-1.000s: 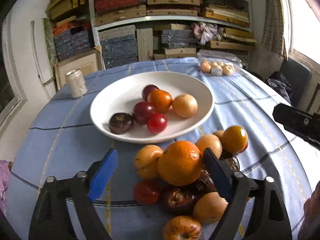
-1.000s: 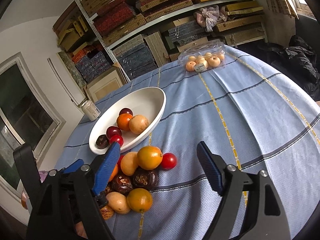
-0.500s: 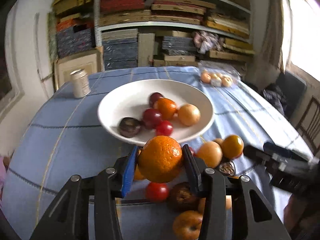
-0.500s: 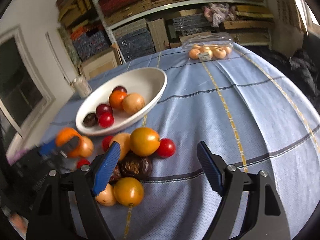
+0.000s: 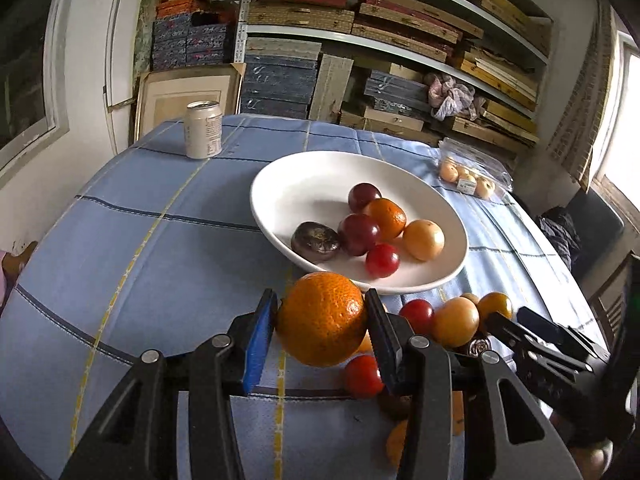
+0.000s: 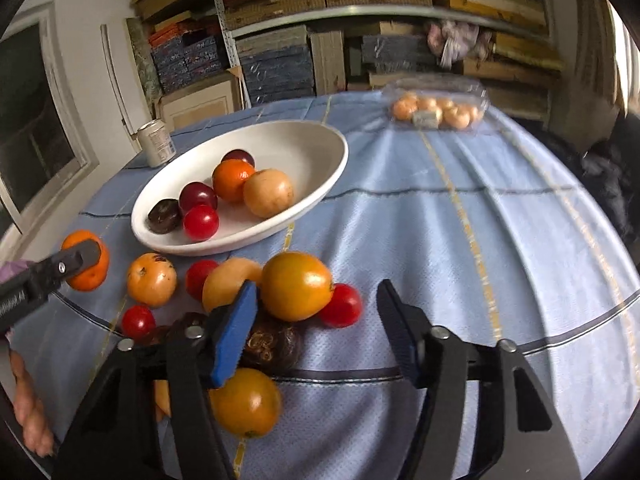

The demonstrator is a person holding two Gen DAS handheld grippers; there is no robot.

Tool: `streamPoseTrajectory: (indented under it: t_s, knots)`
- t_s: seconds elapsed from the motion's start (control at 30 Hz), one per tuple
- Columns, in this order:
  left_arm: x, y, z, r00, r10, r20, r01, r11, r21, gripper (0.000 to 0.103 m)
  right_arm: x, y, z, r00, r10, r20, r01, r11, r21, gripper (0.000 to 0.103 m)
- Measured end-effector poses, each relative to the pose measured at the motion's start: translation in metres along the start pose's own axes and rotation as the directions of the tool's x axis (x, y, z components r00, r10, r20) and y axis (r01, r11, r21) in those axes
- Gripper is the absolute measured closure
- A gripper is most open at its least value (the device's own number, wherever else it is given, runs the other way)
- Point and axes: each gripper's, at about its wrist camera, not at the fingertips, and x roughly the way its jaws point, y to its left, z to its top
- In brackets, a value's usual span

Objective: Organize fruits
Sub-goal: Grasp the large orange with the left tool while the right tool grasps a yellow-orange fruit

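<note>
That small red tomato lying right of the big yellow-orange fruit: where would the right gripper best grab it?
Grip the red tomato across its round middle, coming from above and from its clear right side. The yellow-orange fruit touches its left, leaving little room there for a finger. The right gripper stands open, its jaws just narrowing around nothing.

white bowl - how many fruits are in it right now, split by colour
In the white bowl:
dark red fruit: 2
orange fruit: 1
pale yellow-orange fruit: 1
bright red fruit: 1
dark brown fruit: 1
total: 6
</note>
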Motion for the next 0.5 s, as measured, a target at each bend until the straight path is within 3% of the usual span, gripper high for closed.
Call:
streamPoseTrajectory:
  t_s: [0.17, 0.27, 0.5]
  knots:
    - [0.0015, -0.0017, -0.0018, 1.0, 0.002, -0.009, -0.002, 1.0, 0.01, 0.058, 0.0025, 0.0022, -0.0006, 1.0, 0.008, -0.006, -0.008, 1.0, -0.003, 0.051]
    - [0.0038, -0.0015, -0.0023, 1.0, 0.007, -0.018, -0.007, 1.0, 0.011, 0.058, -0.0004, 0.0039, -0.0007, 1.0, 0.025, 0.006, -0.025, 1.0, -0.013, 0.065]
    - [0.0088, -0.0011, -0.0053, 0.999, 0.016, -0.039, -0.015, 1.0, 0.02, 0.058, -0.0053, 0.0065, -0.0055, 0.999, 0.038, 0.01, -0.038, 0.999, -0.021, 0.065]
